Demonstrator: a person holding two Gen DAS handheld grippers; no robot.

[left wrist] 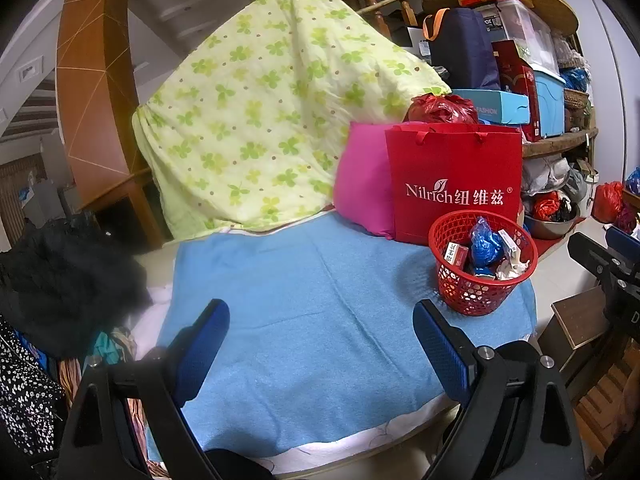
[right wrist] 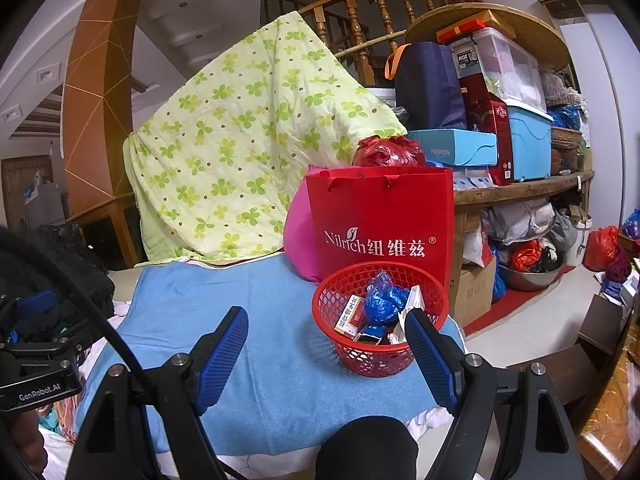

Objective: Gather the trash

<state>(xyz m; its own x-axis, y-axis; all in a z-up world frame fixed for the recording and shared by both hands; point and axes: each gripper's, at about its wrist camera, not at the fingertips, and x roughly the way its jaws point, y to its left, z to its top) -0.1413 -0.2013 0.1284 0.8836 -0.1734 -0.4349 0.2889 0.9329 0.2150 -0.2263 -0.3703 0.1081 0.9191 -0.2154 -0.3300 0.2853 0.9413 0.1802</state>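
A red mesh basket (left wrist: 472,296) (right wrist: 360,356) stands on the right part of a blue towel (left wrist: 304,304) (right wrist: 272,360). Inside it lie a crumpled blue plastic bag (left wrist: 484,244) (right wrist: 384,300), a red-and-white carton (left wrist: 456,254) (right wrist: 350,316) and crumpled white paper (left wrist: 512,270) (right wrist: 396,334). My left gripper (left wrist: 320,320) is open over the bare towel, left of the basket, with nothing between its fingers. My right gripper (right wrist: 325,314) is open just in front of the basket; its right finger overlaps the basket's near rim in the view. It holds nothing.
Behind the basket stand a red paper bag (left wrist: 456,184) (right wrist: 384,220), a pink cushion (left wrist: 364,184) and a green clover quilt (left wrist: 256,112). Packed shelves (right wrist: 520,188) fill the right. Dark clothing (left wrist: 60,280) lies at the left, and a low wooden stool (left wrist: 576,320) stands at the right.
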